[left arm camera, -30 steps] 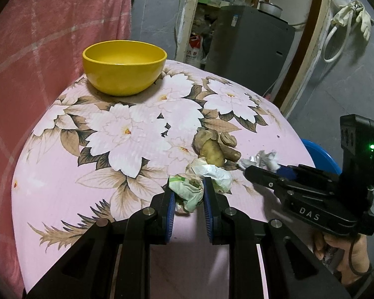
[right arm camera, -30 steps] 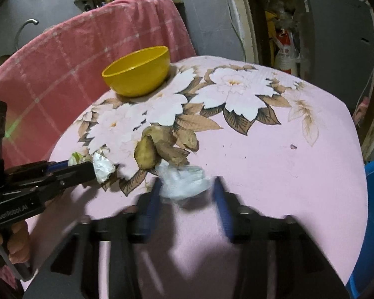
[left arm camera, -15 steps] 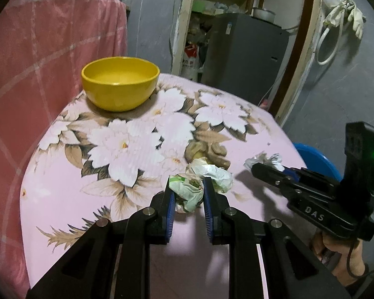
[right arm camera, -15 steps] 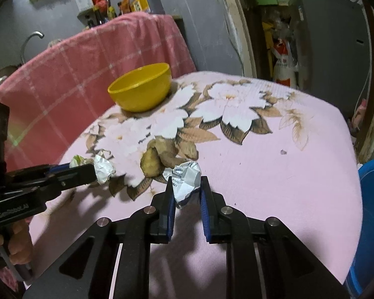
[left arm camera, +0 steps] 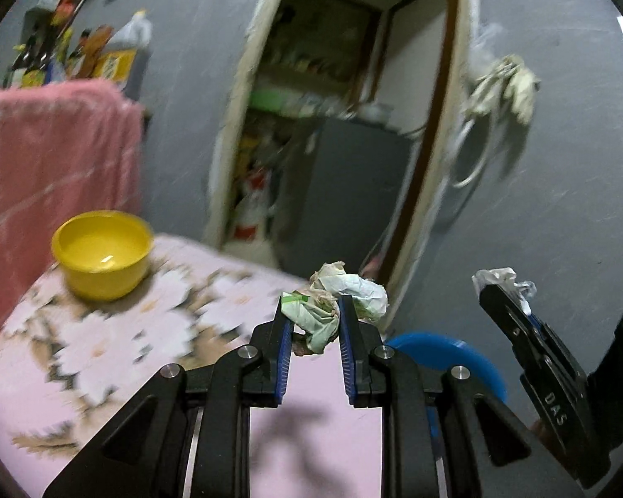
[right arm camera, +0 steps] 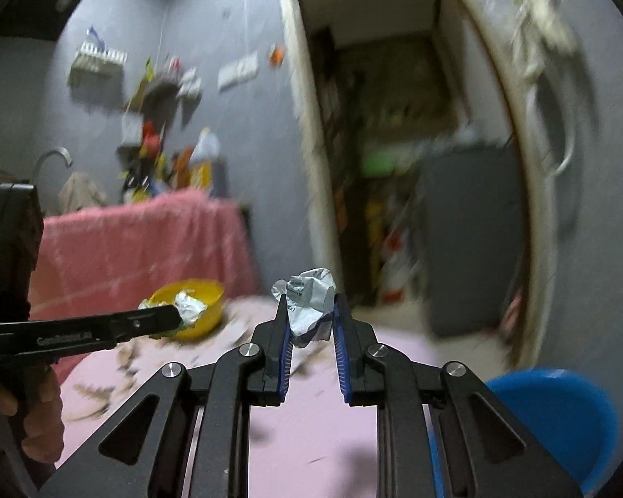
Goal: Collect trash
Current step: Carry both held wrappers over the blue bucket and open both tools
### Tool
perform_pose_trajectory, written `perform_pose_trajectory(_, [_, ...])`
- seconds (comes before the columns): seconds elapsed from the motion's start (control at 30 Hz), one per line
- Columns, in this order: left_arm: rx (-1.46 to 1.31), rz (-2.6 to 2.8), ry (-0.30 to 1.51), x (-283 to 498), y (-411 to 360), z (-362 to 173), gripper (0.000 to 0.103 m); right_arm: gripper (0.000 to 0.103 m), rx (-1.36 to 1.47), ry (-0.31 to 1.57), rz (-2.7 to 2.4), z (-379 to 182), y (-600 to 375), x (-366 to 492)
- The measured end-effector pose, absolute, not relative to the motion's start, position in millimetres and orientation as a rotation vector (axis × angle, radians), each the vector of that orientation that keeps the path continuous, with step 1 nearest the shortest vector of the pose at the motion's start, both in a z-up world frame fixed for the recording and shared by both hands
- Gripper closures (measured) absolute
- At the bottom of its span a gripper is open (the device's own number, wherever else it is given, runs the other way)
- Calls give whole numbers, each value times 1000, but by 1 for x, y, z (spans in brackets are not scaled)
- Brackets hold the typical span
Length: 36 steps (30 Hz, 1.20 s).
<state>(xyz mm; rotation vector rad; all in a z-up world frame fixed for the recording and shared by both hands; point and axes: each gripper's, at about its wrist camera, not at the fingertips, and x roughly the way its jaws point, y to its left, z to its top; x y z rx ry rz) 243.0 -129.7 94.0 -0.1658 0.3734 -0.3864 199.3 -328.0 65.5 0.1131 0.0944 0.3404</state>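
My left gripper [left arm camera: 311, 311] is shut on a crumpled greenish paper wad [left arm camera: 317, 317], with a second white wad [left arm camera: 359, 290] stuck to it, held in the air above the pink floral table [left arm camera: 104, 344]. My right gripper [right arm camera: 309, 311] is shut on a crumpled white and silver wrapper [right arm camera: 307, 299], also lifted above the table. Each gripper shows in the other's view: the right one [left arm camera: 498, 290] with its wrapper, the left one [right arm camera: 174, 317] with its wad. A blue bin [right arm camera: 560, 415] stands low at the right of the table; it also shows in the left wrist view [left arm camera: 444, 352].
A yellow bowl [left arm camera: 104, 253] stands at the table's far left, next to a pink-draped chair back [left arm camera: 50, 157]. Behind is a grey wall, an open doorway [left arm camera: 332, 124] with a grey cabinet [left arm camera: 353, 191], and gloves and a hose hanging on the wall [left arm camera: 502, 91].
Both grippers have lifted off the table with their trash and tilted upward; the views now show the wall and doorway. The brown peels on the table are out of sight.
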Motion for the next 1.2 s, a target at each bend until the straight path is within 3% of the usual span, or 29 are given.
perform_pose_trajectory(0.2, [-148,-494,243,235,-180,105,85,86,112,-73,194,78,-369,172])
perform_pose_trajectory(0.43, [-77,-586,231,243,-233,100,85,86,140,-111,50,75,-410,160])
perform_pose_trajectory(0.67, [-23,-632,324,258,-276,84,85,85,215,-6,-64,57,-454,167])
perform_pose_trajectory(0.93, [39,-609,562,290,-318,48,84,84,323,246,-90,25,-482,200])
perform_pose_trajectory(1.03, [47,-602,661,302,-327,33,79,82,356,340,-94,13,-488,212])
perform_pose_trajectory(1.1, [56,-605,712,309,-331,25,69,72,379,380,-95,6,-492,217])
perform_pose_trajectory(1.2, [59,-604,744,315,-332,17,61,69,410,427,-95,-1,-496,224])
